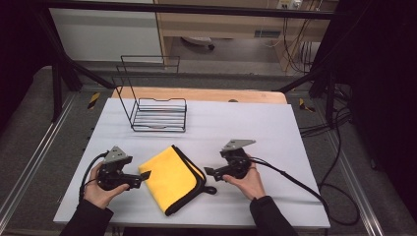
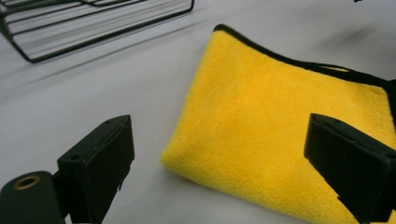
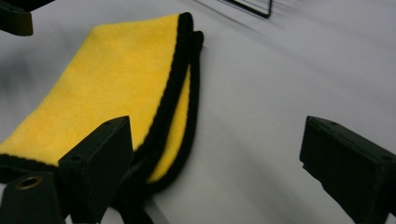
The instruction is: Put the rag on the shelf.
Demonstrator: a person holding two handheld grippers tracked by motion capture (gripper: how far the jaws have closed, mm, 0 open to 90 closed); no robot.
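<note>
One yellow cloth (image 1: 170,178), one wire rack (image 1: 158,114), two tools.

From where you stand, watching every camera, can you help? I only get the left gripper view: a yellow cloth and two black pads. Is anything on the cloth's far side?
Observer: Yes. In the high view the right tool sits just beyond the yellow cloth, held in a hand.
Operator: Is that one gripping the cloth?
Observer: No. The right gripper view shows its jaws wide apart, with the cloth's black-trimmed edge running between them near one pad.
Operator: And that wire thing at my top corner?
Observer: The high view shows it whole: a black wire rack with a tall back, standing empty farther up the white table.
</note>
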